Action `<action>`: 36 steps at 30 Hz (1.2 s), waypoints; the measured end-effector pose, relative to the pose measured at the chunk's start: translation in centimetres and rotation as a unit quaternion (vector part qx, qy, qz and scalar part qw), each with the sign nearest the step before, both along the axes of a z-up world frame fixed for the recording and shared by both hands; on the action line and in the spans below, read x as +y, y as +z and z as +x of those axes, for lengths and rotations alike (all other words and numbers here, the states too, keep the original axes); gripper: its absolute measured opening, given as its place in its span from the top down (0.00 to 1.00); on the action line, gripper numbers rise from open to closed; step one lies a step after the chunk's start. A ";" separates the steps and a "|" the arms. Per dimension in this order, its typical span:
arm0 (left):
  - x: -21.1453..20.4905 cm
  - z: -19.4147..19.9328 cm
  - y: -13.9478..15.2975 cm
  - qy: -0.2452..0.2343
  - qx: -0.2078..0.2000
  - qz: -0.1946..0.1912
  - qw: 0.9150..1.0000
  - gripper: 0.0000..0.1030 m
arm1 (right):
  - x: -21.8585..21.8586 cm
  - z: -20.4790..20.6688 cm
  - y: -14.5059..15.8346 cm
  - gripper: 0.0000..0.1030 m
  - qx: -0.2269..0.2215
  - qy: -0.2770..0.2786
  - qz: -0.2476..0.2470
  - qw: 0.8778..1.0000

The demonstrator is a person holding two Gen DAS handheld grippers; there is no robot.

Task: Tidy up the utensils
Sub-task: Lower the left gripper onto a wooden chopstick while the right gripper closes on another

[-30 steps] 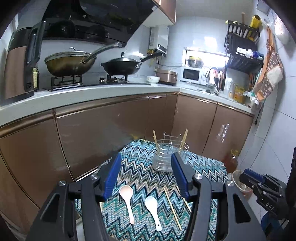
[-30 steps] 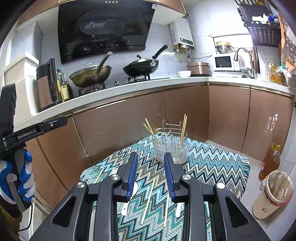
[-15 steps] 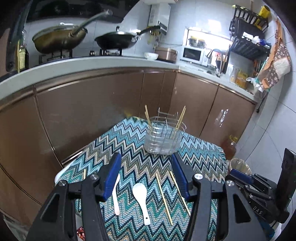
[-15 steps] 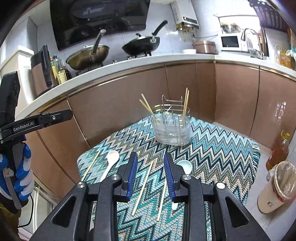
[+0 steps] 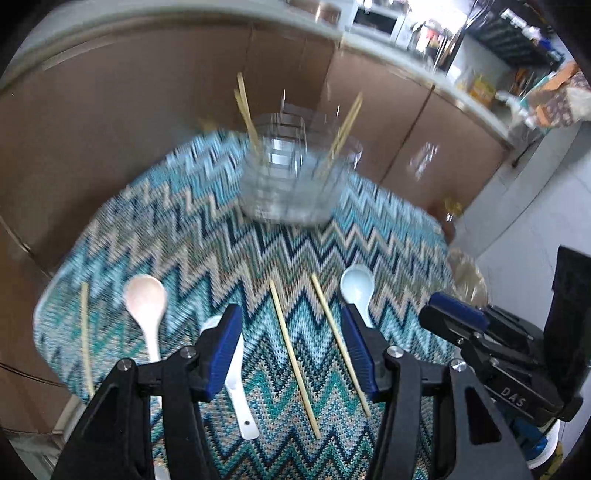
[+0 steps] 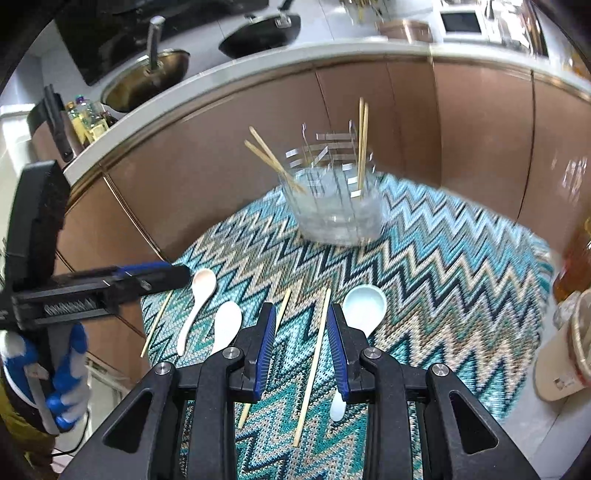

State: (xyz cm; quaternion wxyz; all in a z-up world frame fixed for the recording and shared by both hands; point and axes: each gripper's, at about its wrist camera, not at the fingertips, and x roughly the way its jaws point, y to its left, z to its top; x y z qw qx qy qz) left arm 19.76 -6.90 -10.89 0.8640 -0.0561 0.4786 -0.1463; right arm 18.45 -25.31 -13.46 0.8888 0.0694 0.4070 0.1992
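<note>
A clear utensil holder [image 5: 291, 177] [image 6: 332, 199] with several chopsticks stands at the far side of a zigzag-patterned table [image 5: 221, 243] [image 6: 443, 258]. On the cloth lie a pink spoon [image 5: 146, 306] [image 6: 199, 299], a white spoon [image 5: 236, 380] [image 6: 226, 325], a pale blue spoon [image 5: 356, 288] [image 6: 364, 308] and loose chopsticks [image 5: 293, 358] [image 6: 314, 362]. My left gripper [image 5: 291, 343] is open above the two middle chopsticks. My right gripper [image 6: 300, 339] is open over one chopstick, beside the blue spoon. Both are empty.
Brown kitchen cabinets [image 6: 221, 155] and a counter with pans [image 6: 258, 33] stand behind the table. A lone chopstick [image 5: 85, 332] lies at the table's left edge. A bin [image 6: 569, 354] and a bottle [image 6: 576, 266] sit on the floor at right.
Both grippers have tilted down and moved closer to the table; the spoons and loose chopsticks now sit larger in view. Jaw openings look unchanged.
</note>
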 end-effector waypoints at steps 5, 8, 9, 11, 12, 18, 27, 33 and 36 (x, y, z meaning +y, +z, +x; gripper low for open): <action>-0.7 3.8 -4.3 -0.004 0.076 -0.012 0.997 0.54 | 0.4 2.9 -2.8 0.77 0.052 0.008 0.007 0.999; -1.0 5.7 -6.5 -0.006 0.114 -0.021 0.993 0.60 | 0.6 4.5 -4.2 0.80 0.082 0.012 0.013 0.997; -1.1 6.1 -7.1 -0.007 0.123 -0.023 0.992 0.61 | 0.8 5.1 -4.8 0.81 0.093 0.015 0.012 0.995; -1.2 7.0 -8.3 -0.013 0.142 -0.027 0.989 0.65 | 1.2 6.2 -5.7 0.82 0.113 0.021 0.011 0.993; -1.3 7.3 -8.8 -0.015 0.149 -0.030 0.988 0.67 | 1.5 6.8 -6.0 0.84 0.122 0.022 0.010 0.992; -2.2 8.8 -10.9 -0.029 0.179 -0.039 0.983 0.81 | 2.9 9.7 -7.4 0.86 0.154 0.032 -0.011 0.987; -3.5 10.4 -13.4 -0.027 0.201 -0.043 0.978 0.85 | 4.2 11.8 -9.4 0.86 0.187 0.034 -0.027 0.981; -2.6 10.7 -13.6 -0.024 0.203 -0.054 0.977 0.91 | 4.7 12.8 -11.1 0.86 0.207 0.030 -0.033 0.977; -1.2 10.4 -13.2 -0.024 0.203 -0.061 0.977 0.93 | 4.8 13.1 -11.8 0.86 0.213 0.029 -0.035 0.976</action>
